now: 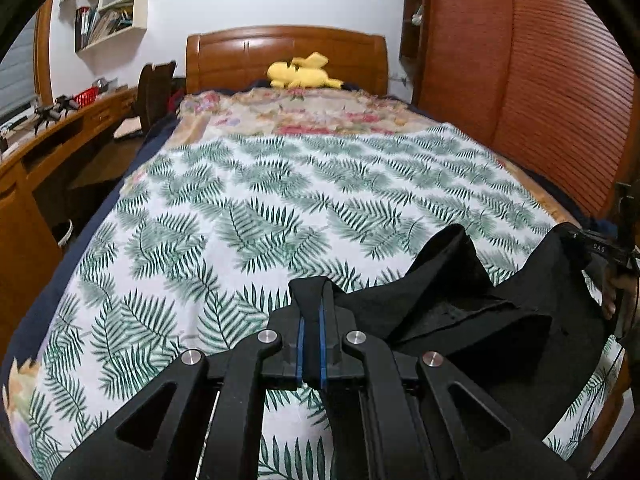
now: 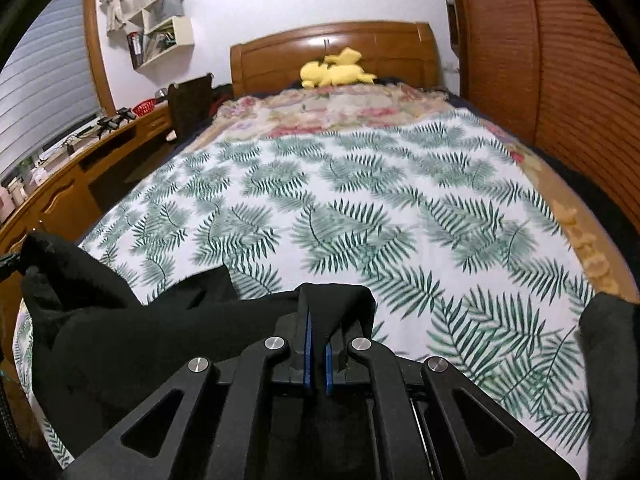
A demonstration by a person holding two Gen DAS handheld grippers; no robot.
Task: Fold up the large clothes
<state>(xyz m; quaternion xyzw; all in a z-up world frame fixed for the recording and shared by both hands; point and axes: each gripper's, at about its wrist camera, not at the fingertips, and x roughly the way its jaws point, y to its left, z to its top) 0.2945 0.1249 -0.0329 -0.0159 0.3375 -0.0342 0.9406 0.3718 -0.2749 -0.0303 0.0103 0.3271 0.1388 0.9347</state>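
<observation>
A black garment (image 1: 472, 304) hangs slack over the near end of a bed, stretched between my two grippers. My left gripper (image 1: 311, 300) is shut on one edge of it, black cloth pinched between the blue pads. In the left wrist view the right gripper (image 1: 600, 248) shows at the far right, gripping the other end. My right gripper (image 2: 318, 312) is shut on a fold of the black garment (image 2: 120, 332), which spreads away to the left. Another dark part of it (image 2: 612, 360) hangs at the right edge.
The bed carries a white sheet with green fern leaves (image 1: 260, 200) over a floral blanket (image 1: 300, 112). A yellow plush toy (image 1: 302, 74) lies by the wooden headboard (image 1: 280, 56). A wooden desk (image 1: 60, 136) runs along the left, a slatted wooden wardrobe (image 1: 540, 80) along the right.
</observation>
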